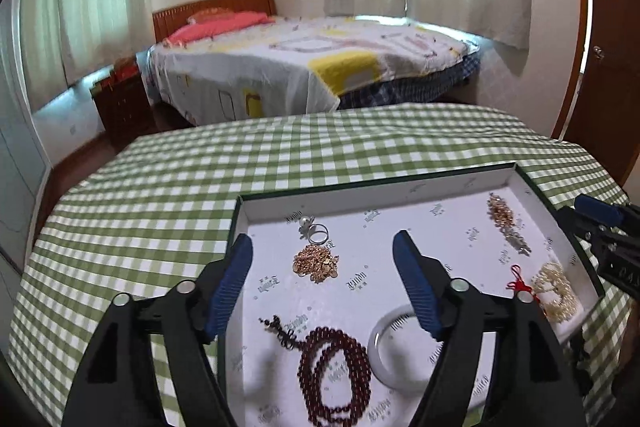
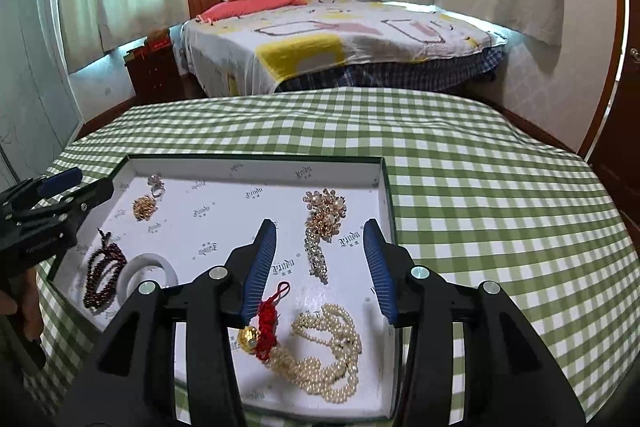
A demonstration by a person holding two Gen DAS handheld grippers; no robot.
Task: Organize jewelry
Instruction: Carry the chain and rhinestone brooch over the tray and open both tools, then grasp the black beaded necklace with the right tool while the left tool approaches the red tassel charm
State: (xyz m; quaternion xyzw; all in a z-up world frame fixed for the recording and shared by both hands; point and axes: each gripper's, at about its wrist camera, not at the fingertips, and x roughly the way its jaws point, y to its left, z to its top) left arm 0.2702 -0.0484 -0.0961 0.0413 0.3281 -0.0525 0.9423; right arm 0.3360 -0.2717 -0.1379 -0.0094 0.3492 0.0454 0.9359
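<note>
While both grippers hang over the box with nothing between their pads, every piece of jewelry lies loose on its white printed floor. Nearest in the left wrist view, at the bottom centre, the dark red bead strand (image 1: 334,373) is coiled beside the pale bangle (image 1: 394,347), which sits partly behind a finger of the left gripper (image 1: 322,255); its jaws stand wide apart and empty. At the bottom of the right wrist view the pearl necklace (image 2: 326,355) is heaped just beside the red knot charm (image 2: 266,323) with its gold ball. The right gripper (image 2: 320,247) is above them, jaws moderately apart and holding nothing.

Further up the frame lie the gold chain (image 1: 316,263) and the ring (image 1: 318,233), then, toward the upper right, the gold brooch cluster (image 2: 324,213) with the rhinestone clip (image 2: 318,259) below it. The box (image 2: 256,159) rests on the green checked cloth (image 2: 480,187), with a bed (image 2: 340,39) beyond.

By the look of them, the strands and chain are light, limp and prone to slide or tangle, so pinching a bunched loop would likely serve best. The bangle seems rigid, smooth and breakable, best taken across its rim. The ring is small and may slip; the brooch looks delicate, so its sturdier middle is probably the safer hold.
</note>
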